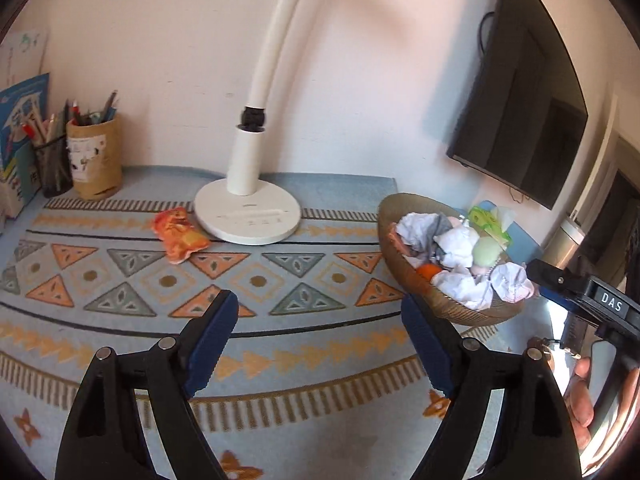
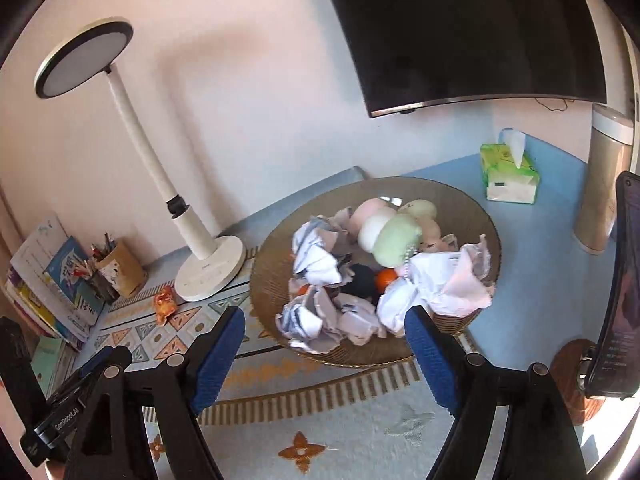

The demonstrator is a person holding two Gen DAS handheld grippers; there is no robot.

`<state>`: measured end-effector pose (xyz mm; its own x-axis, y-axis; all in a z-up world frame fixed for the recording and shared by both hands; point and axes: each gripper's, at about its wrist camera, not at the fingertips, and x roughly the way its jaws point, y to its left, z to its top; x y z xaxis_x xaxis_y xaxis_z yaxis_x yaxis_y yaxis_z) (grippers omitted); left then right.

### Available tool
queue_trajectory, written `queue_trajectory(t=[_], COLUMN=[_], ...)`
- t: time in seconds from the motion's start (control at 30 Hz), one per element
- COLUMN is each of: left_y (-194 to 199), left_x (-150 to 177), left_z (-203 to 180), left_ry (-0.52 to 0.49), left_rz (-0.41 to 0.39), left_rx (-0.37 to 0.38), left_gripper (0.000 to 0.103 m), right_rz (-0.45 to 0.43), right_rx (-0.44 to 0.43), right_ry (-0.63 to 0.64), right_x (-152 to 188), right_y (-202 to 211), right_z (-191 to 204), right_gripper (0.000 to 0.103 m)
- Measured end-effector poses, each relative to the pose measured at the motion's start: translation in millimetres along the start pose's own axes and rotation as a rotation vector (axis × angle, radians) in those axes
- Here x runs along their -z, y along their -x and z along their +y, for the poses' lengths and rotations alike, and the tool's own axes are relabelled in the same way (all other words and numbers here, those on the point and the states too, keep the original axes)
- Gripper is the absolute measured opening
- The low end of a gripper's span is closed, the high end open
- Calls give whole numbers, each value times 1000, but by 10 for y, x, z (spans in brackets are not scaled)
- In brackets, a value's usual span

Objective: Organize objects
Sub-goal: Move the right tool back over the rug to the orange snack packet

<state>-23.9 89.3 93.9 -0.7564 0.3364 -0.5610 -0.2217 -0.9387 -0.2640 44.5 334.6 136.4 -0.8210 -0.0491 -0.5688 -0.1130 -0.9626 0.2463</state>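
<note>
A woven basket (image 1: 385, 220) (image 2: 269, 268) stands on the patterned mat, heaped with crumpled white cloths (image 2: 316, 256), pastel plush pieces (image 2: 396, 236), an orange ball (image 2: 386, 278) and a dark item. An orange snack packet (image 1: 180, 236) (image 2: 165, 305) lies loose on the mat beside the lamp base. My left gripper (image 1: 320, 308) hangs open above the mat, left of the basket, with nothing between its blue pads. My right gripper (image 2: 326, 320) is open too, its jaws apart in front of the basket's near rim and holding nothing.
A white desk lamp (image 1: 248, 216) (image 2: 210, 268) stands at the back. Pen holders (image 1: 94, 156) and books (image 1: 20, 132) fill the left corner. A green tissue pack (image 2: 510, 176), a tall cylinder (image 2: 604, 184) and a phone on a stand (image 2: 624, 288) sit at the right. A dark screen (image 2: 460, 28) hangs on the wall.
</note>
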Motion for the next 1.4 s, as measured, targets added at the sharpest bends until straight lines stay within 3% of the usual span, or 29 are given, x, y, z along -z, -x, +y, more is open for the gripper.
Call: queue_trajectory(t=[0.1,0.17,0.27,0.47,0.7,0.77,0.87,1.0,1.17,1.27,1.4], left_y=[137,182,276,217,228,246,268,298,275,190,10], left_x=[233,393,506,557,596,604,607,608,587,398,35], left_z=[568,894,1082,1217,1222,1239,1246,1239,1260,1248,1432], left_ry=[77,129,92,110,121,133,138,137,147,45,-19], left_rz=[4,7,-21,22,36,30,20,5,14,81,82], left_rx=[-195,-257,-351,-302,-305,-302,-296,-282,-312,-343,-349], left_gripper=[83,82,81,81,83,83,83,84,85,85,86], right_rz=[0,51,96,155,150,158,255,245,287,276,283], right_rx=[-35,-45,-52,21,53,37,-55,-116,-164,-169,-171], right_ry=[89,125,159,200,301,336,340,378,391,380,337], right_x=[191,333,545,814,883,907,832,551,454,389,267], right_y=[-103,-293,-575,-954,-983,-975,-1018,-1016,-1503,-1827,-2220], right_z=[398,600,784,817,948,994,1053,1353,1837,2067,2251], right_gripper=[84,84,84,84,84,84,84,84,84,84,84])
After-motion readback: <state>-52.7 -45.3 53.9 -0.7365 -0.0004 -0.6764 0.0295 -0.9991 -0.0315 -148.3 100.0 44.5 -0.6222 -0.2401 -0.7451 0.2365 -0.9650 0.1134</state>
